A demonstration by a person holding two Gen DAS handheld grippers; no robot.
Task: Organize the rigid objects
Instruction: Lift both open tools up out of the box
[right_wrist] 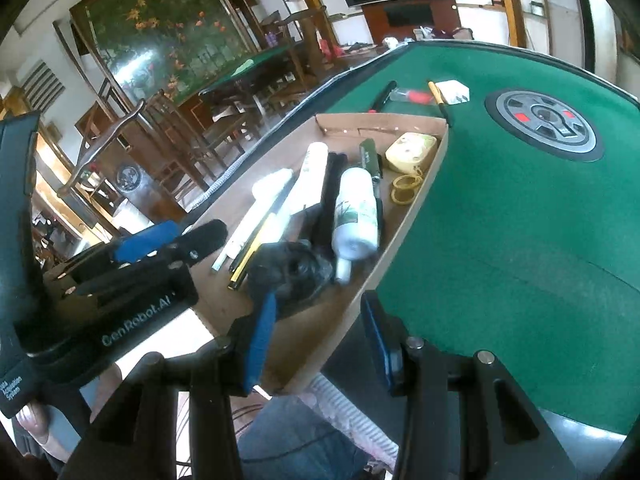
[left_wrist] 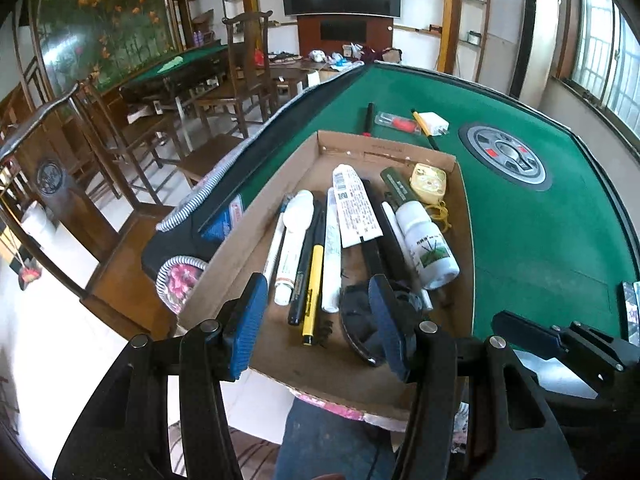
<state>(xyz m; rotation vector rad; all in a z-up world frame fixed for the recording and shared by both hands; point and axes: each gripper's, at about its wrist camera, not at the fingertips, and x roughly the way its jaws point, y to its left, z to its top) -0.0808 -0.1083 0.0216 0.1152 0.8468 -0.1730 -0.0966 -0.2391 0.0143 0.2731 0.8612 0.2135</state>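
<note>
A shallow cardboard tray (left_wrist: 240, 256) sits at the near left edge of the green table and also shows in the right wrist view (right_wrist: 416, 204). It holds pens, tubes, a white bottle (left_wrist: 430, 240), a yellow case (left_wrist: 428, 182) and a black crumpled item (left_wrist: 358, 316). My left gripper (left_wrist: 316, 320) is open and empty over the tray's near end. My right gripper (right_wrist: 320, 340) is open and empty, straddling the tray's near right wall. Beyond the tray lie a black pen (left_wrist: 369, 118), a clear packet with red (left_wrist: 396, 123), a yellow-black pen (left_wrist: 423, 128) and a white charger (left_wrist: 434, 123).
A round grey control panel (left_wrist: 504, 156) is set into the green felt (left_wrist: 532, 236). Wooden chairs (left_wrist: 132, 136) and another green table (left_wrist: 180, 64) stand to the left. The left gripper's body shows in the right wrist view (right_wrist: 132, 280).
</note>
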